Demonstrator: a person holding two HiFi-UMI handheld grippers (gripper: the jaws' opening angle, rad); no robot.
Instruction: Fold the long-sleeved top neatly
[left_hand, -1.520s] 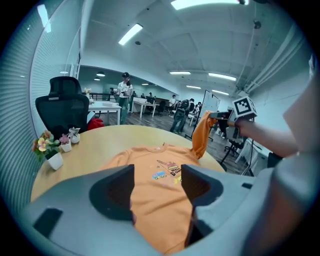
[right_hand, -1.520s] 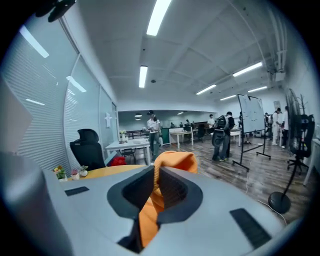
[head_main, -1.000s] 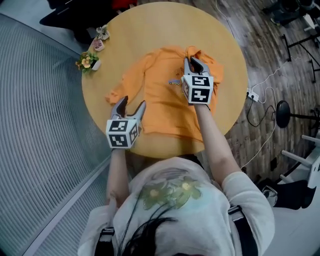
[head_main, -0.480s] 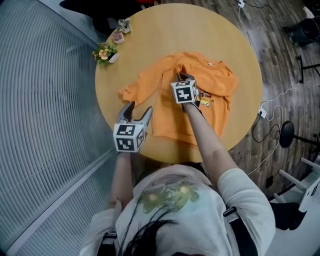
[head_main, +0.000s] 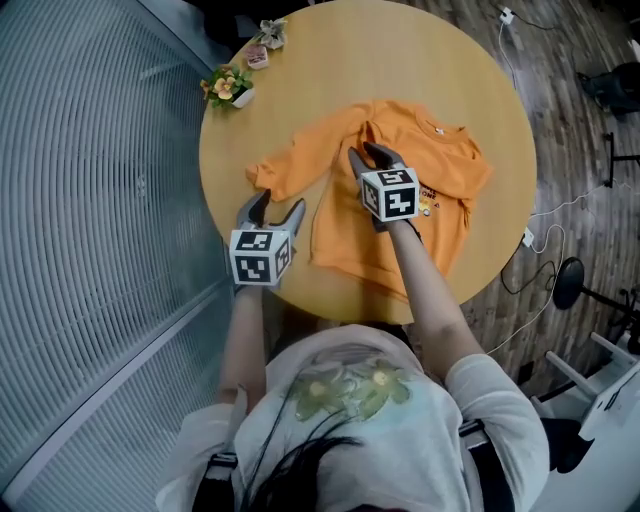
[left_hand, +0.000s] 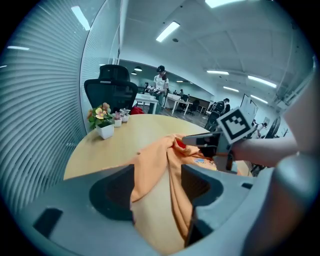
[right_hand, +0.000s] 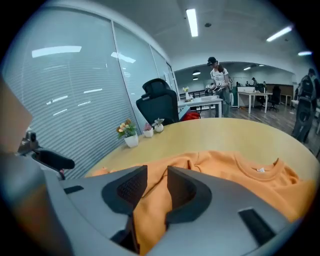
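Observation:
An orange long-sleeved top (head_main: 445, 165) lies spread on the round wooden table (head_main: 400, 60), its neckline at the far right and one sleeve (head_main: 290, 170) stretched out to the left. My right gripper (head_main: 364, 154) rests on the middle of the top. Its jaws are opening, and a fold of orange cloth (right_hand: 150, 210) still sits loosely between them in the right gripper view (right_hand: 157, 172). My left gripper (head_main: 272, 208) hovers near the sleeve's cuff with its jaws wide apart. In the left gripper view (left_hand: 157, 170) the sleeve (left_hand: 152, 175) runs through that gap, unpressed.
A small pot of flowers (head_main: 228, 87) and little ornaments (head_main: 266, 42) stand at the table's far left rim. A ribbed glass wall (head_main: 100, 250) lies to the left. Cables (head_main: 560, 210) trail on the wooden floor to the right. A black office chair (left_hand: 111, 92) stands behind the table.
My right gripper has carried a bunch of orange cloth from the top's far right side down to its middle, and its jaws have parted. The left gripper has edged toward the sleeve cuff.

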